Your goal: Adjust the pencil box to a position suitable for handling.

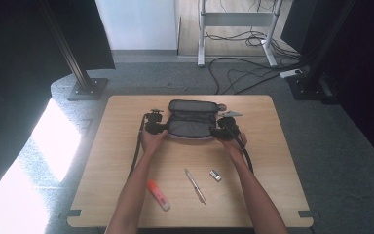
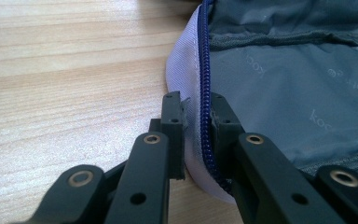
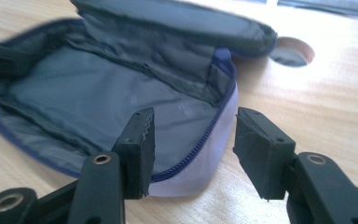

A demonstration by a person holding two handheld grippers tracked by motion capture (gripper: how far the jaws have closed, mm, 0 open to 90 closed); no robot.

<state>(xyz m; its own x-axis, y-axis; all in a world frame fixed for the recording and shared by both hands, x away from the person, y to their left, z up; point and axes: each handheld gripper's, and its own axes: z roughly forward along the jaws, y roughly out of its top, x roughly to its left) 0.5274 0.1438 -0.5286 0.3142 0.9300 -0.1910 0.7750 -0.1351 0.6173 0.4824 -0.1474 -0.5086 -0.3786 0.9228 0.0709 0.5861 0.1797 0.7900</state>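
An open grey pouch (image 1: 191, 123) lies at the far middle of the counter (image 1: 107, 161), lid flipped back. The left claw (image 2: 196, 112) is clamped on the pouch's near-left zipper rim; the right claw (image 3: 192, 135) stands wide apart astride its right rim, gripping nothing. Nearer the person than the pouch lie an orange highlighter (image 1: 158, 194), a pen (image 1: 195, 185) and a small silver clip (image 1: 215, 175).
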